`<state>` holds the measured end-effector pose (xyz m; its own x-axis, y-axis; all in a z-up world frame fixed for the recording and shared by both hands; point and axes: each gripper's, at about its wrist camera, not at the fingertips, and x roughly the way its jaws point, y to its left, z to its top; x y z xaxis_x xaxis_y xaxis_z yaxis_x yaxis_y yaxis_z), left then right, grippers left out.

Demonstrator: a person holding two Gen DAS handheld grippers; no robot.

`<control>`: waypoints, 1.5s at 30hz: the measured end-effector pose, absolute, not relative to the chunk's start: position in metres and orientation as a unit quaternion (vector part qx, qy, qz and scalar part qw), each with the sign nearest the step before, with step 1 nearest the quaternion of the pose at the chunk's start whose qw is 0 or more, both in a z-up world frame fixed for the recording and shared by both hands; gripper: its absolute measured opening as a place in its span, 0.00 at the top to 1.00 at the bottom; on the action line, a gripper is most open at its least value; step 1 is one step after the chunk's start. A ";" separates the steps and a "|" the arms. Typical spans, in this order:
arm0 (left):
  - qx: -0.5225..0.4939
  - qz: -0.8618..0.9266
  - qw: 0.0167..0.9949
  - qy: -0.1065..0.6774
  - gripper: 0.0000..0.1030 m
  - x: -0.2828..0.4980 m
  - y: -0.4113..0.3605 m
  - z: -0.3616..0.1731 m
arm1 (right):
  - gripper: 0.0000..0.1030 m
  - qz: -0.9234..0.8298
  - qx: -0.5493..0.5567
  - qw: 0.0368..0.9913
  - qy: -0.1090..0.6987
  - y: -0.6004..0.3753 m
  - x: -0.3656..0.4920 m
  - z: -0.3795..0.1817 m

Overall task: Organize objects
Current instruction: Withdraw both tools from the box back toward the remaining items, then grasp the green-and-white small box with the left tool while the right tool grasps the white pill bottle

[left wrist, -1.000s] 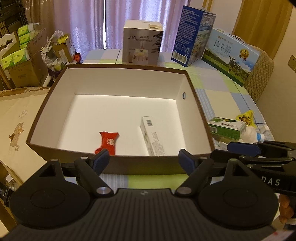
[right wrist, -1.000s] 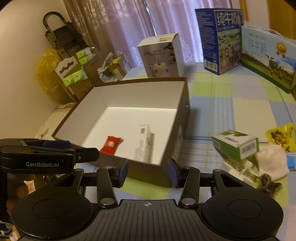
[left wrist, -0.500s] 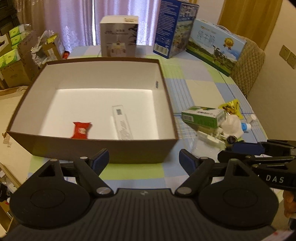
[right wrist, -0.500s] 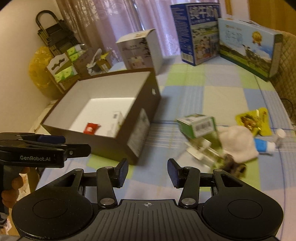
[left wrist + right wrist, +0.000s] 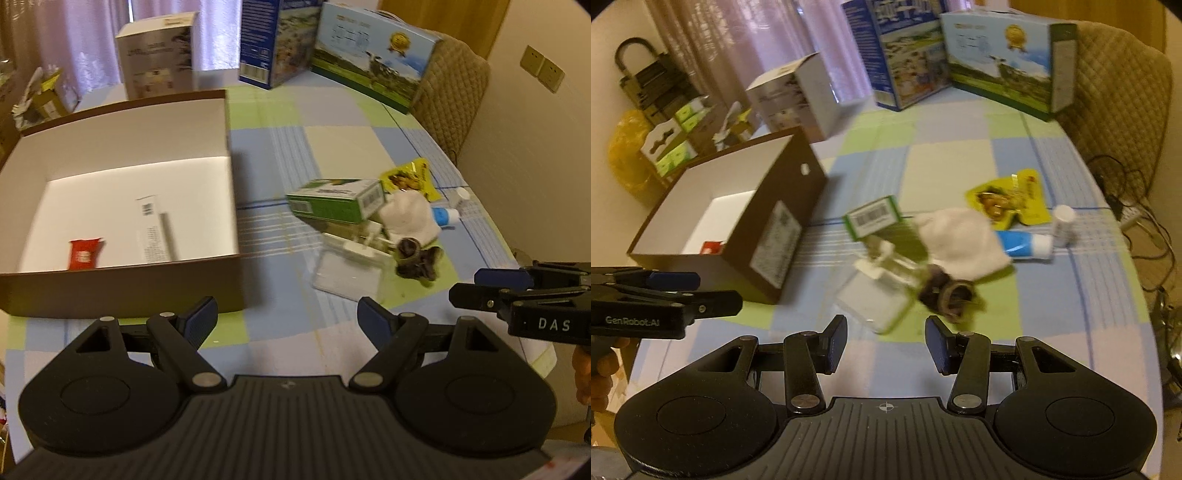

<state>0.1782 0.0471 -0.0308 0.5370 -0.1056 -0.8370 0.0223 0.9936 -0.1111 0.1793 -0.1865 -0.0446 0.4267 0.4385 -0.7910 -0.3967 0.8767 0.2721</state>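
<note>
A brown open box [image 5: 122, 284] [image 5: 783, 192] with a white inside holds a red packet [image 5: 85, 253] and a long white carton [image 5: 153, 227]. To its right lies a pile: a green carton [image 5: 334, 201] [image 5: 873, 216], a white cloth [image 5: 408, 216] [image 5: 960, 240], a clear plastic case [image 5: 349, 273] [image 5: 875, 299], a dark scrunchie [image 5: 417, 260] [image 5: 949, 290], a yellow snack bag [image 5: 410, 179] [image 5: 1008, 197] and a blue tube [image 5: 445, 215] [image 5: 1025, 245]. My left gripper [image 5: 286, 317] is open and empty by the box's near right corner. My right gripper [image 5: 885, 345] is open and empty, just short of the case and scrunchie.
Tall cartons stand at the table's back: a white one [image 5: 157, 70], a blue one [image 5: 275, 40] and a milk case [image 5: 373, 72]. A padded chair [image 5: 450, 96] is at the far right. A small white bottle [image 5: 1063, 225] stands by the tube. Cables [image 5: 1137, 206] lie on the floor.
Both grippers have swung right, from facing the box to facing the pile of loose items. Both stay open and empty.
</note>
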 end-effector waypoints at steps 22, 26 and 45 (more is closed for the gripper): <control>-0.071 -0.032 0.868 0.490 0.11 0.271 -0.020 -0.033 | 0.57 0.165 0.040 0.864 0.474 -0.288 0.244 -0.059; -0.087 -0.010 0.861 0.502 0.08 0.297 -0.023 -0.043 | 0.57 0.156 0.042 0.866 0.473 -0.302 0.258 -0.061; -0.142 0.060 0.800 0.580 0.09 0.393 -0.010 -0.106 | 0.57 0.136 0.055 0.857 0.493 -0.334 0.307 -0.084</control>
